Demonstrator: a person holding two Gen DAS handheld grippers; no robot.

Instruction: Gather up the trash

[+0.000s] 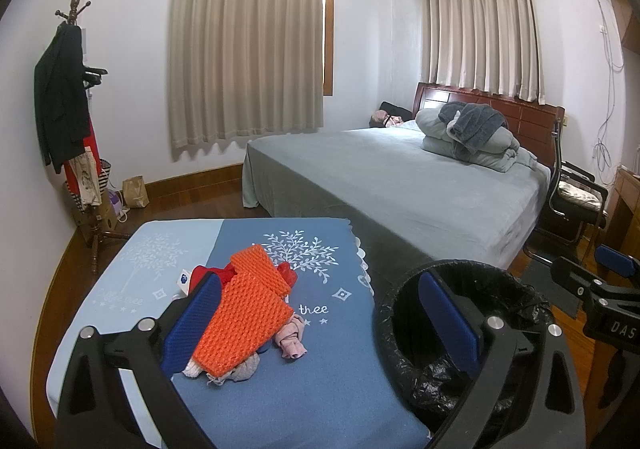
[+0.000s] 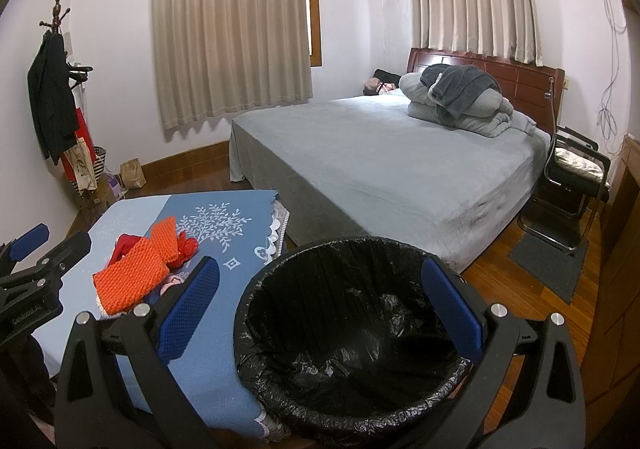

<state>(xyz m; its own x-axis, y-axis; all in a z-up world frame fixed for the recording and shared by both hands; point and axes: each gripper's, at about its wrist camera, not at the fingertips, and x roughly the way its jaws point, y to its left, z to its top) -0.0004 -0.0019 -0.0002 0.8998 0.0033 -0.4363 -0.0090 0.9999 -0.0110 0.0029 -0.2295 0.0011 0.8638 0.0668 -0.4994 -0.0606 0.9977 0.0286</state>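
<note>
A pile of trash lies on a blue-clothed table point(image 1: 320, 389): orange foam netting point(image 1: 244, 317) point(image 2: 136, 273), a red wrapper point(image 1: 208, 273) point(image 2: 128, 243) and crumpled pinkish tissue point(image 1: 290, 341). A bin with a black liner point(image 2: 352, 333) point(image 1: 460, 329) stands right of the table. My left gripper point(image 1: 324, 313) is open above the table, its left finger beside the orange netting. My right gripper point(image 2: 324, 309) is open and empty over the bin's near rim. Each gripper shows in the other's view, the left one point(image 2: 28, 249) and the right one point(image 1: 612, 269).
A large bed point(image 2: 380, 169) with folded grey bedding point(image 2: 460, 101) fills the room behind. A coat rack point(image 1: 68, 121) stands at the left wall with a paper bag point(image 1: 136, 191) nearby. A chair point(image 2: 576, 185) and dark mat point(image 2: 552, 261) are at right.
</note>
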